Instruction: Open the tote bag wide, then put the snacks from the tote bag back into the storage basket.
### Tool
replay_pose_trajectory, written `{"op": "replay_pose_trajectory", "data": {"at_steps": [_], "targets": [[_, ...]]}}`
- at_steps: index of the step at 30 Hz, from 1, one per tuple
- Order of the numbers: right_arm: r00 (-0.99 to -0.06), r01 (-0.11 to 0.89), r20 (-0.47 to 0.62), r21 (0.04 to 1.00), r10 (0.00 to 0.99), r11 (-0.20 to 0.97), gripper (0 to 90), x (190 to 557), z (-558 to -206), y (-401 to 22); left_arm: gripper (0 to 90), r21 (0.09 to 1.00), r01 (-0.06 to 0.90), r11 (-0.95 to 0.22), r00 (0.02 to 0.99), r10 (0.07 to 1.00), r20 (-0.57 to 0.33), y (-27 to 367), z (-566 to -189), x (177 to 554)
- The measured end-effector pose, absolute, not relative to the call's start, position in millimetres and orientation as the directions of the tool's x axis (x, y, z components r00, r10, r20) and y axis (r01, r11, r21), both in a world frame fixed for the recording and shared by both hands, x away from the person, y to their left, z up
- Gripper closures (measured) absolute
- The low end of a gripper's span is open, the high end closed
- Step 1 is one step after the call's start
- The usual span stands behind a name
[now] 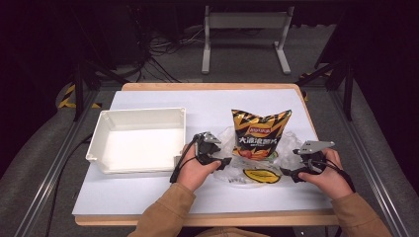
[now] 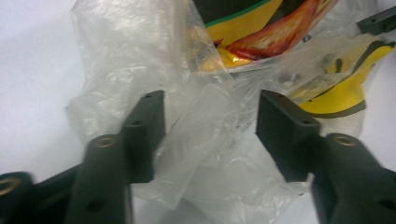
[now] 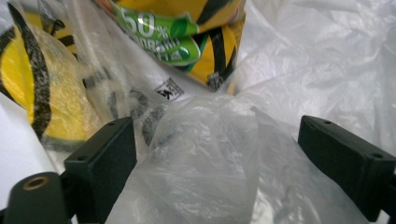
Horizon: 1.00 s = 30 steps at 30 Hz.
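On the white table (image 1: 148,192), our left gripper (image 2: 210,135) and right gripper (image 3: 217,154) flank a clear plastic bag (image 1: 232,148) around the upright crisp packet (image 1: 259,136), jaws parted with film loose between them, apparently letting go.

White tray (image 1: 141,140) blocks table (image 1: 148,192) left of left gripper (image 1: 223,162); chip bag (image 1: 260,133) in plastic bag (image 1: 289,145) stands between grippers; near table edge open.

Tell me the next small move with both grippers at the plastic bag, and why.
Probably close the left gripper and right gripper on the clear plastic bag: both stand open with film between their jaws, unpinched, and the chip bag stands inside.
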State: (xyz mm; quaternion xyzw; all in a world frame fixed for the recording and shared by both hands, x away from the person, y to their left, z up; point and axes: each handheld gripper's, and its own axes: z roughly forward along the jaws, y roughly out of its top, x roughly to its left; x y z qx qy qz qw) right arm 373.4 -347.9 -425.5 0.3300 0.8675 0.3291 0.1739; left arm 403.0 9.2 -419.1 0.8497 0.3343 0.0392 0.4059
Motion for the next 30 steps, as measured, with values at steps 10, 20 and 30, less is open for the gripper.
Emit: {"op": "replay_pose_trajectory", "data": {"at_steps": [10,20,30], "targets": [[-0.712,0.413,-0.089,0.749,0.696,0.519,11.7,370,-422,-349,21.7,0.777,0.451,-0.439,0.818,0.552,-0.163,17,-384,392],[-0.700,0.413,-0.081,0.764,0.709,0.495,12.3,367,-422,-350,16.5,0.820,0.380,-0.428,0.833,0.543,-0.103,28,-347,391],[-0.704,0.404,-0.062,0.784,0.707,0.471,12.4,369,-420,-349,12.8,0.875,0.318,-0.364,0.854,0.510,-0.099,29,-322,396]]}}
